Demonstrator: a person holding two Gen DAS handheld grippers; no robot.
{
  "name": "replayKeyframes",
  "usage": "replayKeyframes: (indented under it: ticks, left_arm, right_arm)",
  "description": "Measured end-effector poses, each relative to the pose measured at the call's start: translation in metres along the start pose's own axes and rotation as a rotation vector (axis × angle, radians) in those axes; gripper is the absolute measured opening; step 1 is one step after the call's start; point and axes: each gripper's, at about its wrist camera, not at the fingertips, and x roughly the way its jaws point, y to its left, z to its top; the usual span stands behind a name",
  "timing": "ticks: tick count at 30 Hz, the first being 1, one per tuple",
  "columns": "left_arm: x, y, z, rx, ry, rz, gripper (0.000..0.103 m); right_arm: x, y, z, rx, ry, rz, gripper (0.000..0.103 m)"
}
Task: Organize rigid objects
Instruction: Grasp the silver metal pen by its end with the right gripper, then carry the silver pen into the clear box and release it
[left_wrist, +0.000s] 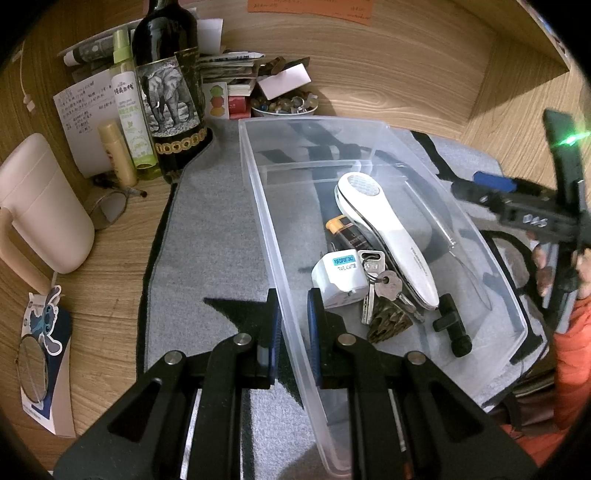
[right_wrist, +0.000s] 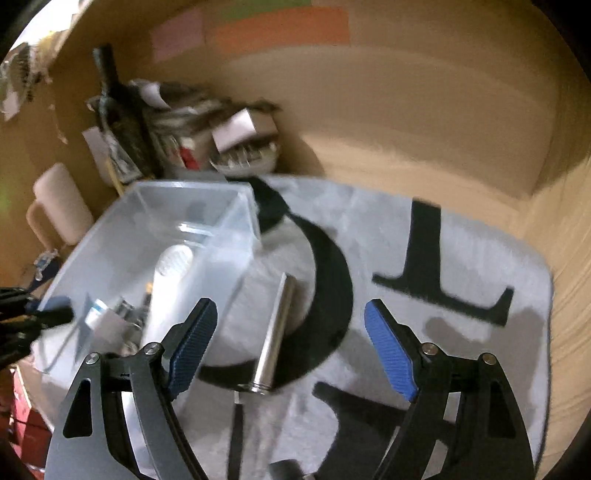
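Note:
My left gripper (left_wrist: 293, 317) is shut on the near wall of a clear plastic bin (left_wrist: 258, 206), one finger inside and one outside. In the bin lie a white handheld device (left_wrist: 388, 232), a white plug adapter (left_wrist: 338, 277), keys (left_wrist: 384, 282), a battery (left_wrist: 343, 230) and a black T-shaped part (left_wrist: 452, 325). My right gripper (right_wrist: 291, 343) is open above the grey mat, over a metal cylinder (right_wrist: 275, 332) lying to the right of the bin (right_wrist: 221, 206). The right gripper also shows in the left wrist view (left_wrist: 480, 188) beyond the bin's right rim.
A grey mat (left_wrist: 210, 240) with black shapes covers the wooden desk. At the back left stand a dark bottle (left_wrist: 170, 88), a green spray bottle (left_wrist: 129, 107), a cream tube (left_wrist: 116, 151), a beige mug (left_wrist: 40, 206), papers and a bowl of trinkets (left_wrist: 284, 105). Glasses (left_wrist: 107, 208) lie nearby.

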Motion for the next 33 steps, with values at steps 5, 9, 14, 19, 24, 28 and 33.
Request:
replayKeyframes:
  ticks: [5,9,14,19,24,28,33]
  left_arm:
    - [0.000,0.001,-0.001,0.000,-0.001,0.001,0.013]
    - [0.000,0.001,-0.001,-0.001,-0.001,0.000,0.013]
    - [0.000,0.001,-0.001,-0.001,0.000,-0.001,0.013]
    - [0.000,0.002,-0.001,0.000,0.000,0.002,0.013]
    - [0.000,0.002,-0.001,0.000,0.000,0.000,0.013]
    - [0.000,0.002,-0.001,0.000,0.000,0.001,0.013]
    - [0.000,0.003,-0.002,0.000,-0.002,0.003,0.013]
  right_arm:
    - [0.023,0.007,-0.012,-0.040,0.075,0.008,0.063]
    - [0.039,0.016,-0.020,-0.088,0.128,0.020,0.045]
    - [0.035,0.016,-0.022,-0.100,0.084,-0.002,0.015]
    - [0.032,0.013,-0.022,-0.091,0.073,-0.002,0.014]
    - [0.023,0.014,-0.018,-0.085,0.042,-0.004,0.014]
    - [0.005,0.017,-0.012,-0.088,-0.015,-0.013,0.014]
    - [-0.020,0.028,-0.002,-0.103,-0.089,-0.001,0.014]
